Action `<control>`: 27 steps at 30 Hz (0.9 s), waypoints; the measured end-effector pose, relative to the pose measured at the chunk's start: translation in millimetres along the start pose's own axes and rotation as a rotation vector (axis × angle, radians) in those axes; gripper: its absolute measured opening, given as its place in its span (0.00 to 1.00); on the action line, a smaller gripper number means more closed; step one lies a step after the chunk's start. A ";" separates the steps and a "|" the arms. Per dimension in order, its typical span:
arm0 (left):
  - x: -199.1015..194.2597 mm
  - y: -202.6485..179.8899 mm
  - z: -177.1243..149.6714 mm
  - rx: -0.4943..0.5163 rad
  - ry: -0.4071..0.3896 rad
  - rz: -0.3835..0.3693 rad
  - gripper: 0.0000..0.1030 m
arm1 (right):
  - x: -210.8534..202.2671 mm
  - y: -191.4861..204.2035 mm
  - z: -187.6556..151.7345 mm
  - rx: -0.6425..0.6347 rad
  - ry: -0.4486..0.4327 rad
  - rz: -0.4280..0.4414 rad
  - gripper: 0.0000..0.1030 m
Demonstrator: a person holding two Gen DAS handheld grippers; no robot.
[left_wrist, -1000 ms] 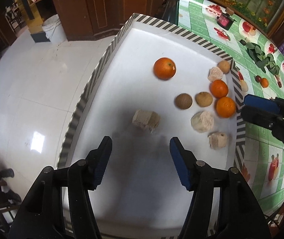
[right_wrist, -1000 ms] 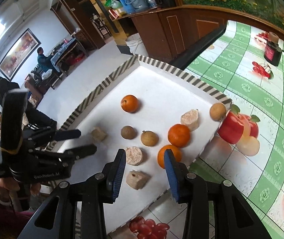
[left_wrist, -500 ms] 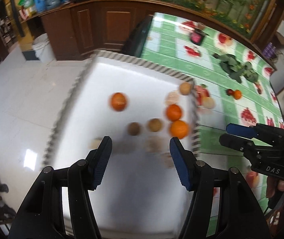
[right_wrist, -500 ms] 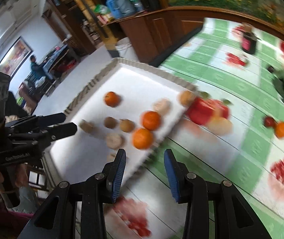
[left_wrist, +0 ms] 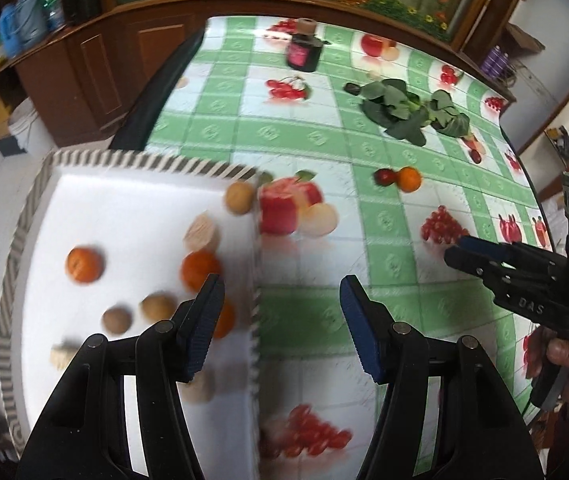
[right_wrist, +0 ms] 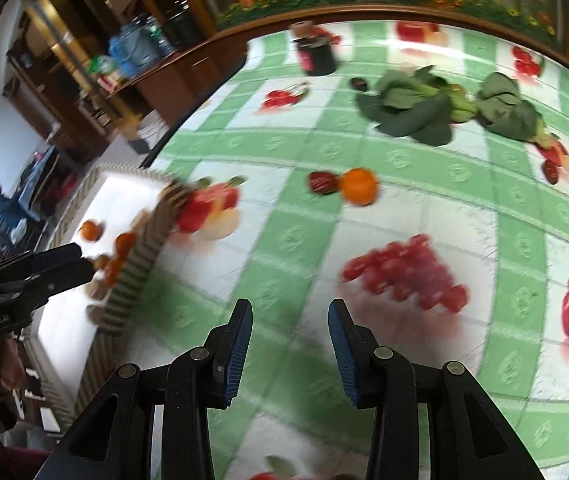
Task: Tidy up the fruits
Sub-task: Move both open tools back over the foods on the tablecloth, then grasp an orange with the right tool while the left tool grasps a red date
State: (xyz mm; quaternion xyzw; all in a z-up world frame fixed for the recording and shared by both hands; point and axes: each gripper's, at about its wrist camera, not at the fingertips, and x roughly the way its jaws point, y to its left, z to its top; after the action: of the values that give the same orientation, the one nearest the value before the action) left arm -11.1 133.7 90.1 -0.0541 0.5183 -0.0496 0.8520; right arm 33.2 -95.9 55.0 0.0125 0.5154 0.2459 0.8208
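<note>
A white tray (left_wrist: 132, 192) with a striped rim holds oranges (left_wrist: 84, 264), brown round fruits (left_wrist: 158, 306) and pale cut chunks (left_wrist: 202, 232); it also shows in the right wrist view (right_wrist: 124, 184). A loose orange (right_wrist: 359, 186) and a dark red fruit (right_wrist: 321, 182) lie together on the green checked tablecloth, also in the left wrist view (left_wrist: 409, 179). My left gripper (left_wrist: 280, 328) is open and empty over the tray's right edge. My right gripper (right_wrist: 289, 344) is open and empty above the cloth, short of the loose orange.
Leafy greens (right_wrist: 416, 108) and a dark jar (right_wrist: 318, 54) lie further back on the table. A small dark fruit (right_wrist: 358, 84) sits by the greens. Wooden cabinets (left_wrist: 96, 68) stand beyond the table. The tablecloth (right_wrist: 284, 236) has printed fruit pictures.
Both grippers have swung right, away from the tray's middle and toward the open tablecloth. The views are blurred by the motion. Both stay open and empty.
</note>
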 end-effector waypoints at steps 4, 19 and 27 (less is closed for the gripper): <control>13.1 -12.1 13.8 0.028 0.009 -0.004 0.59 | 9.8 -15.4 19.1 -0.002 -0.027 -0.026 0.37; 67.9 -44.7 57.3 0.107 0.039 -0.036 0.59 | 64.6 -44.3 68.0 -0.089 -0.006 -0.027 0.37; 101.3 -66.4 78.3 0.143 0.056 -0.072 0.59 | 66.1 -50.5 72.8 -0.086 -0.012 0.028 0.29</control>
State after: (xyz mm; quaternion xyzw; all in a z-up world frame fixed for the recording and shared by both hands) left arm 102.9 57.0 46.5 -0.0102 0.5347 -0.1183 0.8366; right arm 137.9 -95.8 19.7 -0.0140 0.4994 0.2790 0.8201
